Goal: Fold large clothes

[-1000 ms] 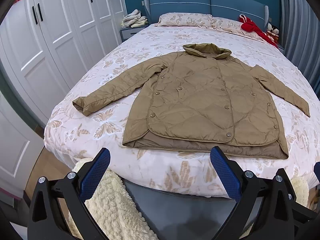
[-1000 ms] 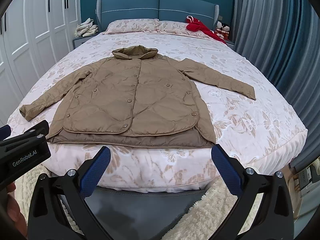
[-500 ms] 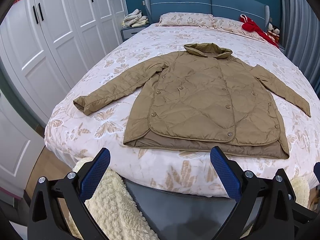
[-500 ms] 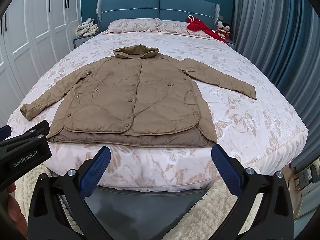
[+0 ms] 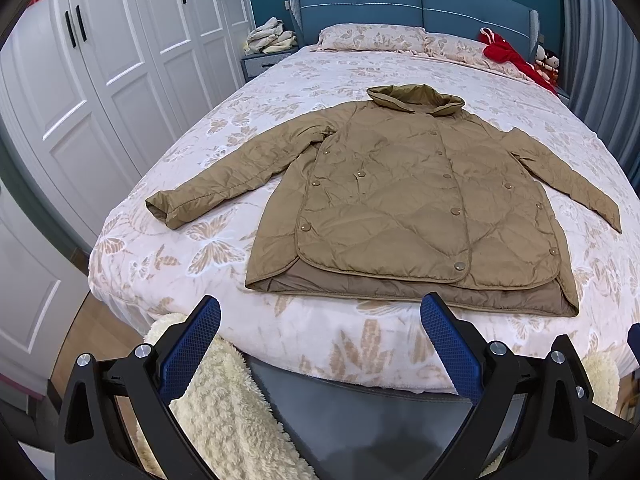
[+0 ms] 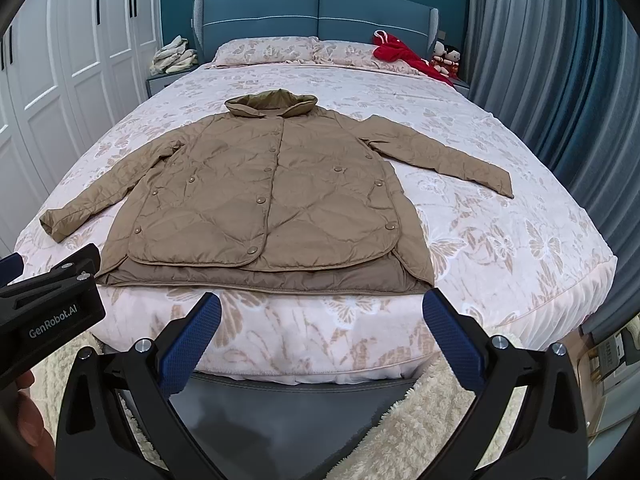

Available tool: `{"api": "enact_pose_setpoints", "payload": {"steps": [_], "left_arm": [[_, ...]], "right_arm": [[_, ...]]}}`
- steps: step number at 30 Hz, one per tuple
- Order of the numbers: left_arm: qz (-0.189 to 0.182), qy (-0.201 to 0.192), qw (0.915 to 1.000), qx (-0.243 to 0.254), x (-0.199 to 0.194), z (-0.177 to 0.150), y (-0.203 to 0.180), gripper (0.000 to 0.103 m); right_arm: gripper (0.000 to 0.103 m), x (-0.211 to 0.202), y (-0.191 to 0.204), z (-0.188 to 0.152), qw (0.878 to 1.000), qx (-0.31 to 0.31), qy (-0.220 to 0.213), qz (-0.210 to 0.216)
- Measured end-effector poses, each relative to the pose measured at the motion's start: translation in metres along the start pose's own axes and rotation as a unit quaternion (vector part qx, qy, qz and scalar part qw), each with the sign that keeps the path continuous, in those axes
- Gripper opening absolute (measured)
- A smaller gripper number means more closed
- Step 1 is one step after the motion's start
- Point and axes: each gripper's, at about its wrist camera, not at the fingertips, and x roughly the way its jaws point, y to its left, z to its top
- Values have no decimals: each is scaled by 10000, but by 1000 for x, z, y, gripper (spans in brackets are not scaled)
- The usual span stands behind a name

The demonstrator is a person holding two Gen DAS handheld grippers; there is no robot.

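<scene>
Your left tongs (image 5: 320, 340) and right tongs (image 6: 322, 338) are both gaping wide, gripping nothing, hovering at the bed's (image 6: 520, 248) foot; the jacket (image 6: 264, 200) is lying flat just beyond their tips, sleeves spread.

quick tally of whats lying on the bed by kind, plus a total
jacket: 1, tan, quilted, spread flat with both sleeves out
pillow: 2, floral, at the headboard
red garment: 1, by the right pillow
Total: 4
The bed itself is not counted. Neither open tool, left tool nor right tool, touches anything.
</scene>
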Motion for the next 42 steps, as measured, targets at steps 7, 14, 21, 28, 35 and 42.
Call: {"api": "enact_pose_setpoints", "payload": {"steps": [7,14,21,28,35,42], "left_arm": [[15,12,10000,2,0,-1,1,98],[14,12,10000,9,1,-2,1,98],[30,34,10000,6,4,-5,0,98],[71,124,9999,24,15,-7,-7,98],[125,202,9997,30,26,-1,-9,98],[194,298,9994,37,36,3,-12,98]], "right_arm": [[98,2,-1,-1,10000,-3,3,0],[98,3,-1,-1,10000,-1,6,1],[98,3,-1,-1,10000,7,22,0],[98,7,6,-7,9999,18,101,26],[98,29,-10,-1,9995,175,244,85],[98,41,-11,0,9991,180,367,145]]}}
